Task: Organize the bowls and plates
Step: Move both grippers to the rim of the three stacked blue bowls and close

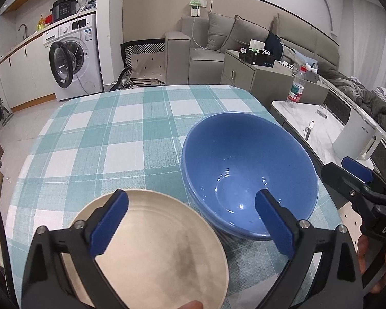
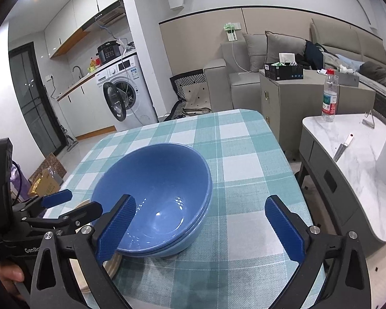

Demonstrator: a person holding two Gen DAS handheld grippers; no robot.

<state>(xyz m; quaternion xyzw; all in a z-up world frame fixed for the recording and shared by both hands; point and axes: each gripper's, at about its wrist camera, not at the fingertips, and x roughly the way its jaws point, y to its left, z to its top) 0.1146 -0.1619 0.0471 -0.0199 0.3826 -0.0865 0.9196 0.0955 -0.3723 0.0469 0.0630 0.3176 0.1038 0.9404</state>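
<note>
Both our tongs are spread wide and grip nothing. Our left gripper hovers over the cream plate and the near rim of the blue bowls, one finger above each. Our right gripper hangs over the checked tablecloth, its left finger above the bowls' rim (touching or not, we cannot tell). We count two blue bowls, nested one inside the other, and one plate, just beside them on the table.
</note>
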